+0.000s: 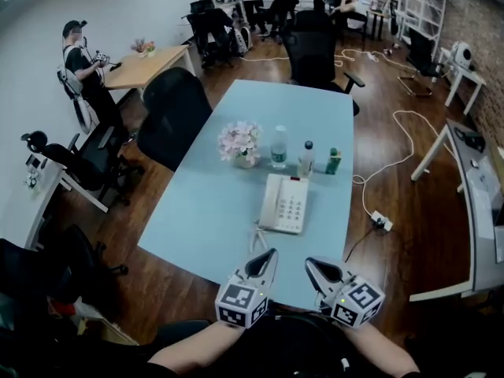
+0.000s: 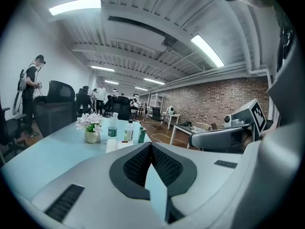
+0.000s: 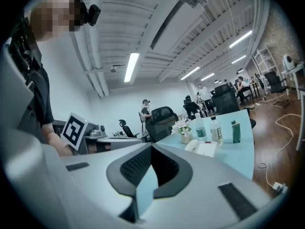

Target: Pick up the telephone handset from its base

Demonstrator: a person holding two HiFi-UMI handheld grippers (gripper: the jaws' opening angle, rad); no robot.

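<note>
Left hand-held gripper [image 1: 272, 253]: hovering clenched, empty;
Right hand-held gripper [image 1: 309, 261]: hovering clenched, empty;
Handset [image 1: 270, 203]: resting on base [image 1: 292, 206], ahead of both

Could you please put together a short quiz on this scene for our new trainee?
1. True or false: the handset rests on the telephone base.
2. In the head view, what stands just left of the clear bottles? A: flowers; B: a laptop; C: a mug.
3. Fill in: the jaws of the left gripper and the right gripper are ___, with nothing between them.
Key: 1 true; 2 A; 3 shut.
</note>
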